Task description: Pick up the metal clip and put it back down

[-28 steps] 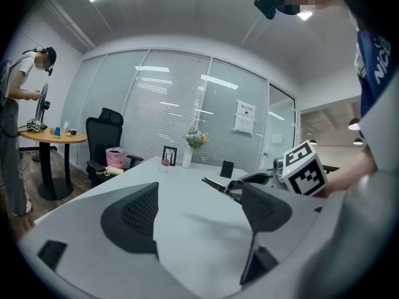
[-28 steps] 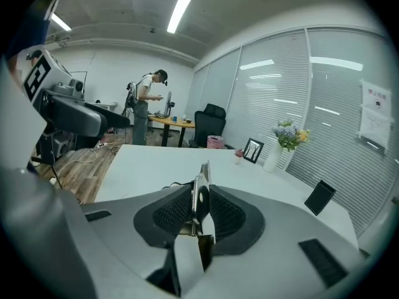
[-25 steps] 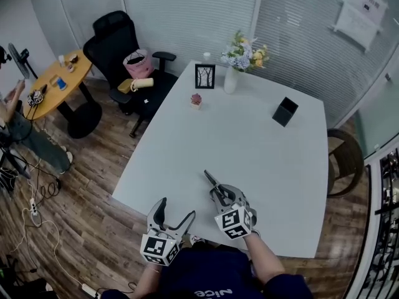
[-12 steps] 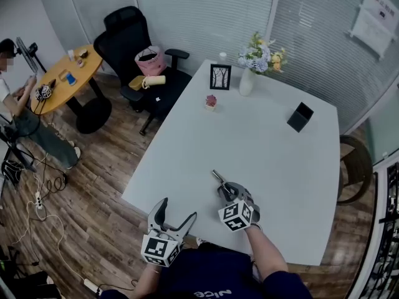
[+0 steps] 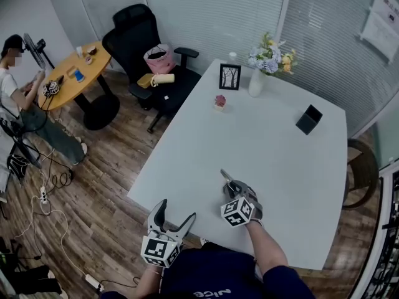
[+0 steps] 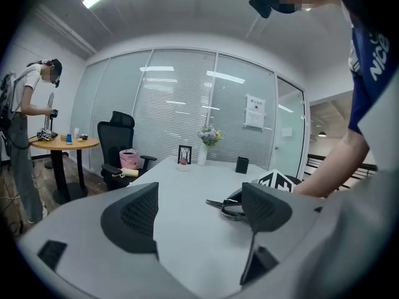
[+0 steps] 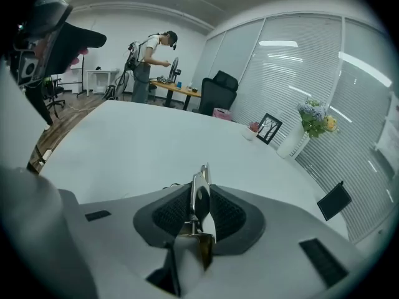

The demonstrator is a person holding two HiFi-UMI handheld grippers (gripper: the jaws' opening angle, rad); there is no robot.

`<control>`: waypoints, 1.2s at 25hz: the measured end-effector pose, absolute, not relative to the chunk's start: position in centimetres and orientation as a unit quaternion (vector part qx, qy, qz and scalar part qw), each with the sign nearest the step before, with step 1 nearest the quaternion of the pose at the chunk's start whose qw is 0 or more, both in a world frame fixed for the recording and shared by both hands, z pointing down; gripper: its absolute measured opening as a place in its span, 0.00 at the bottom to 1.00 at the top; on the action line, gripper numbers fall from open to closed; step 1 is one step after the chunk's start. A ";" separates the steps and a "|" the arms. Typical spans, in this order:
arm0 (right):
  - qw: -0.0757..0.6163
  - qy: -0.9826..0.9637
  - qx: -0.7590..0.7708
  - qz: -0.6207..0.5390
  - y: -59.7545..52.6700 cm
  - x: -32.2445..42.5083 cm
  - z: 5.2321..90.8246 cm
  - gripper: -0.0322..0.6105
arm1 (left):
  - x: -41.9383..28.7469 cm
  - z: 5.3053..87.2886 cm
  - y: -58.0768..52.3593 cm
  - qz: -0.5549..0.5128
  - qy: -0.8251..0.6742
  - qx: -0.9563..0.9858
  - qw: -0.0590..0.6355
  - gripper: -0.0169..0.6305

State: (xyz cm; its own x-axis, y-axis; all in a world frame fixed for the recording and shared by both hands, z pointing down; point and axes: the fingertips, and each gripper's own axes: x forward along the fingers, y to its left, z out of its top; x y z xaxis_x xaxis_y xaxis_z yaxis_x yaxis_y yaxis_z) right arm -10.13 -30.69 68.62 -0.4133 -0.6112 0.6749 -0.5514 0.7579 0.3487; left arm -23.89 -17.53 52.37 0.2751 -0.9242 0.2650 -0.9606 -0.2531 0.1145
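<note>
The metal clip point(image 5: 225, 177) is a slim silver piece pinched between the pads of my right gripper point(image 5: 232, 187), near the front of the white table point(image 5: 274, 142). In the right gripper view the clip point(image 7: 201, 195) stands on edge between the dark pads, its tip poking forward past them; that gripper point(image 7: 199, 212) is shut on it. I cannot tell whether the clip touches the tabletop. My left gripper point(image 5: 174, 215) hangs open off the table's front left edge with nothing in it. From the left gripper view point(image 6: 199, 210) the clip point(image 6: 219, 203) shows low over the table.
At the table's far end stand a picture frame point(image 5: 229, 77), a vase of flowers point(image 5: 257, 83), a small pink pot point(image 5: 219, 101) and a black box point(image 5: 309, 119). A black office chair point(image 5: 146, 55) and a round wooden table point(image 5: 75, 73) with a person point(image 5: 19, 86) are to the left.
The head view has drifted, so everything sits further right in the picture. Relative to the table, my right gripper with the clip and my left gripper have hardly moved.
</note>
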 end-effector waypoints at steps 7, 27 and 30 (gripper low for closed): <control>0.417 -0.841 0.342 -0.046 -30.4 -10.5 69.4 0.26 | -23.9 53.0 -17.0 0.080 -0.604 0.783 0.127 0.66; 0.187 -0.884 0.418 0.090 -23.1 -4.5 57.0 0.66 | -18.6 53.1 -18.7 0.061 -0.548 0.825 0.125 0.66; 0.160 -0.876 0.448 0.085 -21.6 -1.5 54.4 0.66 | -16.2 52.0 -19.5 0.047 -0.522 0.843 0.117 0.66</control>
State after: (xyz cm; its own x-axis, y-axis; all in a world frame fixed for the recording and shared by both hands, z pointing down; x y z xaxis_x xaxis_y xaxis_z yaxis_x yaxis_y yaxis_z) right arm -1.50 -21.56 54.38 -0.5483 -0.7568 0.3558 -0.8113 0.5846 -0.0065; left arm -16.22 -19.49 52.03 0.4498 -0.8702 0.2013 -0.8921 -0.4270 0.1476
